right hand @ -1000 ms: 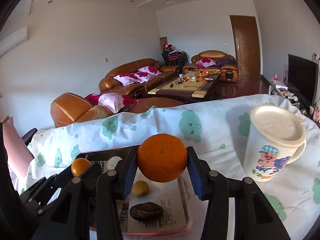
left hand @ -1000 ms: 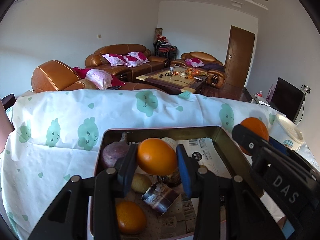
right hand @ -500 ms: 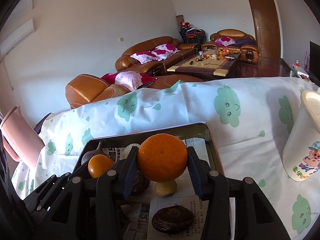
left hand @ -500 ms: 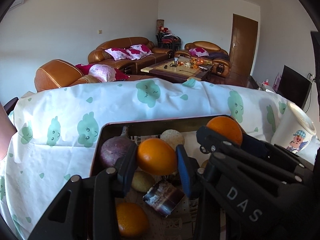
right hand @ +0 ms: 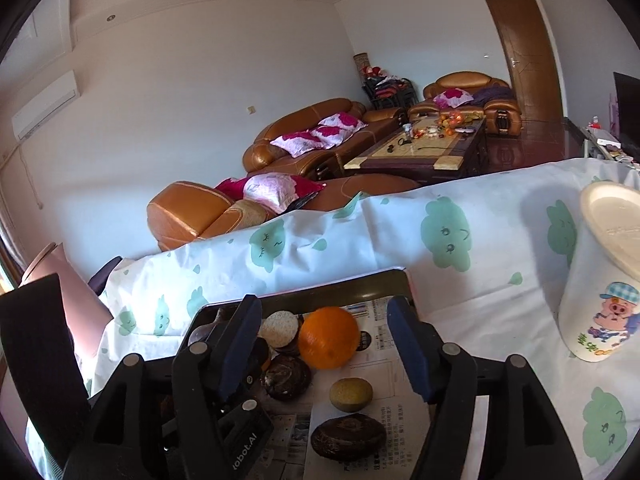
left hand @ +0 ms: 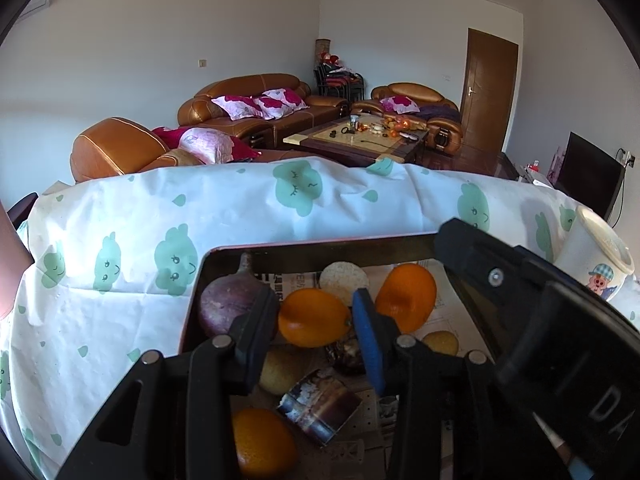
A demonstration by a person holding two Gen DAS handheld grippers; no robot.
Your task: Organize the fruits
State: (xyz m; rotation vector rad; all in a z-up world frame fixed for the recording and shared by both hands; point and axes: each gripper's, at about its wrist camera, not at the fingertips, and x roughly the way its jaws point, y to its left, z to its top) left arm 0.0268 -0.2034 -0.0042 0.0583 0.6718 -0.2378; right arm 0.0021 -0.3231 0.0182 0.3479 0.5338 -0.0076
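A dark metal tray (left hand: 320, 242) lined with newspaper holds the fruit. My left gripper (left hand: 316, 320) is shut on an orange (left hand: 314, 322) just above the tray. My right gripper (right hand: 324, 344) is open and empty over the tray (right hand: 352, 285); an orange (right hand: 329, 343) lies on the newspaper between its fingers, and it also shows in the left wrist view (left hand: 406, 296). A third orange (left hand: 262, 446) lies at the tray's near end.
The tray also holds a purple onion-like bulb (left hand: 230, 304), a round cracker (left hand: 343, 278), small yellow fruits (right hand: 351, 394), dark brown lumps (right hand: 348, 437) and a wrapped packet (left hand: 318, 404). A white lidded cup (right hand: 604, 276) stands right of the tray. A pink object (right hand: 76, 300) is at the left.
My right gripper opened and let go of its orange, which now rests in the tray. Both grippers have moved lower over the tray; the left still holds its orange.
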